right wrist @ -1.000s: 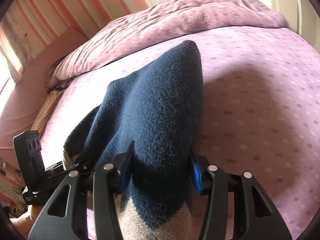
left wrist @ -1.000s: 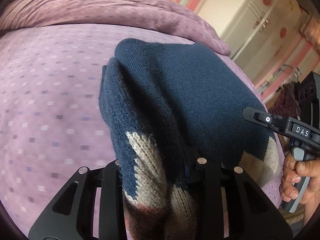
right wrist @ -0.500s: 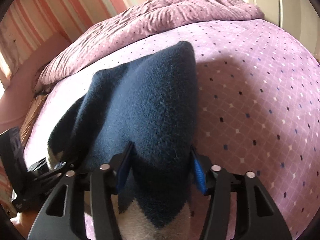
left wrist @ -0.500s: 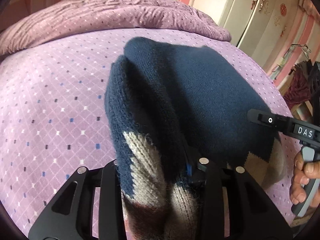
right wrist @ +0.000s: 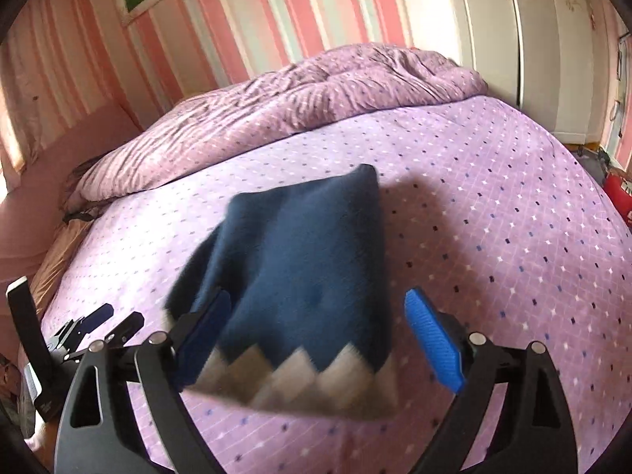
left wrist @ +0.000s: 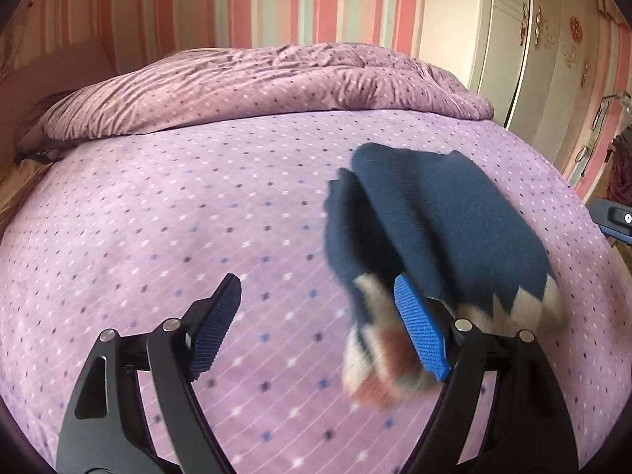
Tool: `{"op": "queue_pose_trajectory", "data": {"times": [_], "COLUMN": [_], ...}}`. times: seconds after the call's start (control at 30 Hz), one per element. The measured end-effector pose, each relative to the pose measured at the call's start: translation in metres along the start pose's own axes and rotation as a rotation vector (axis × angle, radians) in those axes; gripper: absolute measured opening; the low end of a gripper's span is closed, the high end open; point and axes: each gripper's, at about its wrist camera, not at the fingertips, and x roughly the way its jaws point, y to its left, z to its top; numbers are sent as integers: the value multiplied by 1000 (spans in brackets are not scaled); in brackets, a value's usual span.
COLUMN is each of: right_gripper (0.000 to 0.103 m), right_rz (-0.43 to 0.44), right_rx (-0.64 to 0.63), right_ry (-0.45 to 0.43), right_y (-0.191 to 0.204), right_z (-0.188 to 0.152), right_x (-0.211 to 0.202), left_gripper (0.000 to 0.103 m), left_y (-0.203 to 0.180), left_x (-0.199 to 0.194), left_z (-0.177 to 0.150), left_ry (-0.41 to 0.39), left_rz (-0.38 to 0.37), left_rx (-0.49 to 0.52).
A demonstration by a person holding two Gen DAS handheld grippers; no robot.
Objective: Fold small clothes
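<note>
Since both my grippers stand wide open with nothing between their pads, I judge the fold just laid down and the release step in hand. The left gripper (left wrist: 316, 331) gapes over bare sheet, its right finger just beside the sweater's (left wrist: 434, 221) patterned hem. The right gripper (right wrist: 316, 339) is spread as wide, and the sweater (right wrist: 308, 260) lies between its fingers without either pad pressing it, as far as I can tell; motion blur softens the hem, so I cannot say whether the cloth has fully settled.

The sweater sits folded on the bed (left wrist: 158, 205), navy body away from me, zigzag hem toward me, on the right half of the sheet in the left view.

Next I would judge whether another fold is wanted. If so, each gripper needs a fresh bite on one edge, low enough to catch both layers without dragging the sheet.

Room is generous: open sheet to the left and ahead, up to the rumpled duvet (left wrist: 256, 79) at the head. The bed's right edge is nearer, with the wardrobe (left wrist: 533, 59) beyond, so I would work leftward.
</note>
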Motion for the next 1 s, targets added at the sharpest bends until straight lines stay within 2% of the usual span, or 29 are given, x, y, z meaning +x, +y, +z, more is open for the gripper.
{"op": "queue_pose_trajectory", "data": {"times": [0.17,0.23,0.37,0.53,0.7,1.0], "right_gripper": [91,91,94,96,100,100], "right_rz": [-33,-44,-111,-122,-123,-100], "right_rx": [-71,-92,-218,-275,-265,-177], "right_ry": [6,11,32,14,-12,-39], "right_y": [37,52,97,135,160,172], "right_z": [-29,-40,-72,-100,-117,-141], "right_x": [-31,-42,-71,-112,-151,-198], "left_gripper": [80,85,88,100,100,100], "left_y": [42,62,95,138,165,169], "left_x": [-49,-69,-106,-152,-195,-248], "left_z": [-21,-32,-55,-81,-102,-126], "left_ry": [-23,-21,-36,-45,-52,-65], "left_rz": [48,75,146,221,277,296], "left_rx": [-16,-29,-26,-71,-84,-69]}}
